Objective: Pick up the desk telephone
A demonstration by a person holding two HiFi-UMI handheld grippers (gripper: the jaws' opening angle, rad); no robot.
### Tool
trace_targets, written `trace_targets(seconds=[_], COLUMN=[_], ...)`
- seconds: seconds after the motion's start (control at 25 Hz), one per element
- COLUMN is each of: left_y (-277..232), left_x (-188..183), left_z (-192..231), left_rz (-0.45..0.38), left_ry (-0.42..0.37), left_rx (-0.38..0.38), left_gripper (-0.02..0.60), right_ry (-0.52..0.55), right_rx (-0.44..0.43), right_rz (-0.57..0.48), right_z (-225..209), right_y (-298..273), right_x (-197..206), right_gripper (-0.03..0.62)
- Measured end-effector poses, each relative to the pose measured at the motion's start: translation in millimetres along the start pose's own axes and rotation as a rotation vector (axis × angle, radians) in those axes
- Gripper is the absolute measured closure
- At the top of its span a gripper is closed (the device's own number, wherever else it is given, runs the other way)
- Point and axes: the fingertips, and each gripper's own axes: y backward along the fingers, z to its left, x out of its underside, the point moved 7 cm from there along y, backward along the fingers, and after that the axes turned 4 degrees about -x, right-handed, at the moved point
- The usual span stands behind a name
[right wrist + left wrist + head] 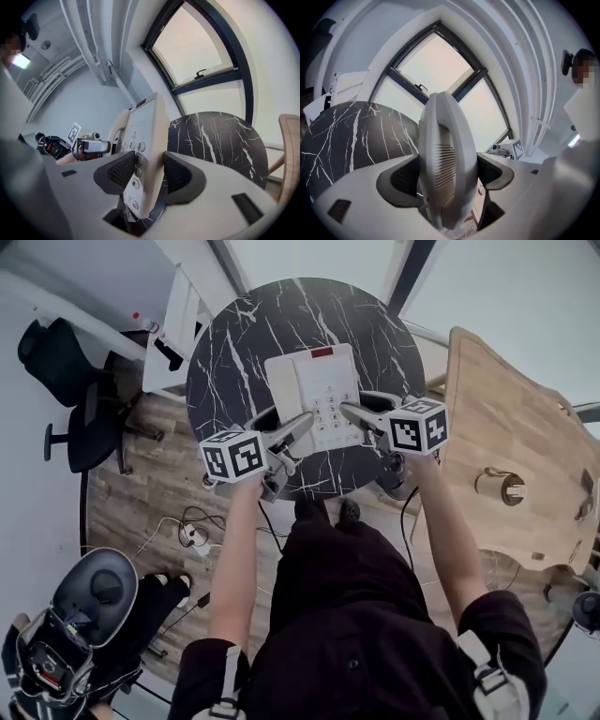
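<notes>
The white desk telephone (pixel 314 395), with handset on its left and keypad at centre, is held above the round black marble table (pixel 281 315). My left gripper (pixel 305 418) is shut on the handset side; in the left gripper view the handset (pixel 445 164) stands upright between both pads, with my left gripper (pixel 447 174) closed around it. My right gripper (pixel 349 412) is shut on the phone's right edge. In the right gripper view that edge (pixel 149 150) fills the gap of my right gripper (pixel 150 173), with the table (pixel 220 136) below.
A light wooden table (pixel 506 427) with a small round object (pixel 497 486) stands at the right. A black office chair (pixel 80 418) is at the left, cables (pixel 192 535) lie on the wooden floor, and a white shelf (pixel 178 324) stands behind the marble table.
</notes>
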Motion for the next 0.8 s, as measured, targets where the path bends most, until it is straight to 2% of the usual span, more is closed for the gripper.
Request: trace_targets(seconds=[0.24,0.56,0.8], left_y=[16,51,70], left_x=[-4,-20,-37], left_z=[-51,-113,-146], left_rz=[-0.045,-0.156,-0.218], left_ry=[-0.104,-0.206,-0.248], left_rx=[-0.002,0.012,0.019], left_gripper=[0.19,0.19,0.19], right_ry=[0.083,0.211,0.314], right_rx=[-0.017,-0.038,-0.04], right_rz=[-0.072,-0.156,-0.208], right_z=[25,71,98], right_y=[44,94,120], right_x=[-9,-35,-60], right_gripper=[0.385,0.385,0.385])
